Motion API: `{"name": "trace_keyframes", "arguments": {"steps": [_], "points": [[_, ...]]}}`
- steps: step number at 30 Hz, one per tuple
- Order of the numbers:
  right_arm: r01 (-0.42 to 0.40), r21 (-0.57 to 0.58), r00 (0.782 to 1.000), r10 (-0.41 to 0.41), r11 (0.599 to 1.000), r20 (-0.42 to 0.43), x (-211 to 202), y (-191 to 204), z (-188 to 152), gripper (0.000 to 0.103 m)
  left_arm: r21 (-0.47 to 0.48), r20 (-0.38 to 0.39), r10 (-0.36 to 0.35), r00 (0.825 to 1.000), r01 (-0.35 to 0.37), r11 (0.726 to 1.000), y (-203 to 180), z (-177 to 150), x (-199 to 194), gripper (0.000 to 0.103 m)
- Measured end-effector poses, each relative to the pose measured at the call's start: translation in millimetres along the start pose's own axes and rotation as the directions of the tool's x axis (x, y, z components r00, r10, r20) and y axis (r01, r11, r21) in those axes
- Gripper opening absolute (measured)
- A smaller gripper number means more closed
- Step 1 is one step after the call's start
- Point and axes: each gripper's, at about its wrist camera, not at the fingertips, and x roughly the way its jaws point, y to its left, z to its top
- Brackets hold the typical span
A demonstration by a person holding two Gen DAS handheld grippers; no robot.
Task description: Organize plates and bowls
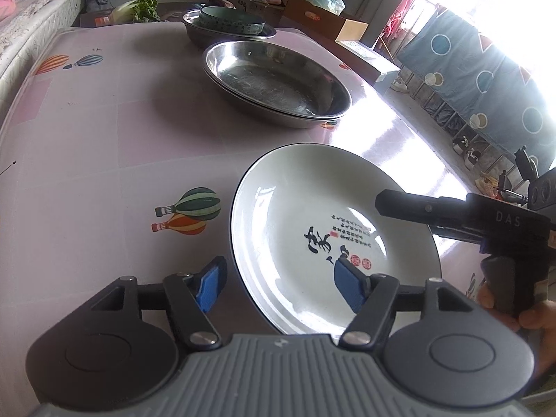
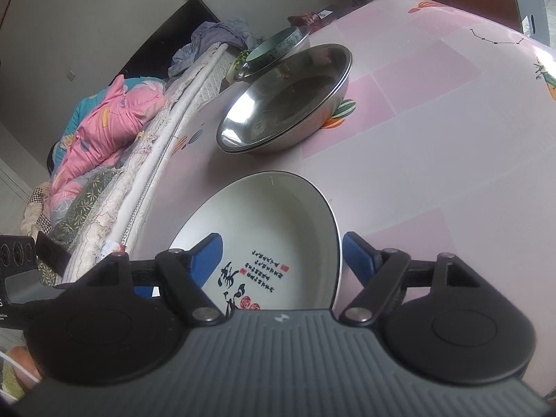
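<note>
Plate: we see a round white ceramic plate with a thin dark rim and dark calligraphy with red seals (image 1: 323, 239) lying flat and face up on the pink tablecloth printed with hot-air balloons (image 1: 104, 132), near the table's front edge.
Plate's direction: being round, it has no long axis; in the left wrist view the columns of writing run from the centre toward the right rim.
Left gripper (image 1: 281, 286): our jaws stand wide apart, one blue pad (image 1: 208, 286) outside the plate's near-left rim, the other over the plate's inside; neither presses on it.
Right gripper (image 2: 283, 260): likewise spread, straddling the plate's rim, one pad over the white surface and one outside; we grip nothing.
Behind the plate: two shallow stainless steel pans nested together (image 1: 274, 83), well apart from the plate.
Farther back: a pale green ceramic bowl (image 1: 231, 21) sitting in another steel pan (image 1: 194, 27).
Surroundings: a mattress edge with pink bedding (image 2: 104, 121) along one side of the table, cardboard boxes (image 1: 326, 17) beyond the far edge.
In the way: we see open cloth between the plate and the nested pans.
</note>
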Motion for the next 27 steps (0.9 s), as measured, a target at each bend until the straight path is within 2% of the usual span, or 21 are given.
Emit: {"name": "trace_keyframes", "arguments": {"steps": [3,6,12,19,27], "points": [[-0.014,0.014,1.0,0.014,1.0,0.005,1.5,0.5,-0.2,0.088,-0.015,0.018,-0.005,1.0,0.006,1.0,3.3,-1.2,0.0,0.088],[-0.037,0.027,0.999,0.037,0.999,0.002,2.9,0.5,0.6,0.102,-0.017,0.028,-0.013,1.0,0.013,1.0,3.5,-2.6,0.0,0.093],[-0.019,-0.016,1.0,0.019,1.0,-0.002,4.6,6.2,-2.0,0.102,-0.016,0.042,-0.034,0.999,0.035,0.999,1.9,-4.5,1.6,0.102],[-0.014,-0.032,1.0,0.014,0.999,0.017,2.7,6.2,-6.4,0.102,-0.028,0.049,-0.045,0.998,0.047,0.999,4.5,-4.7,2.0,0.103],[-0.009,-0.042,1.0,0.009,0.999,-0.005,1.3,6.8,-5.2,0.102,-0.033,0.055,-0.043,0.998,0.045,0.998,5.6,-6.4,1.1,0.103]]}}
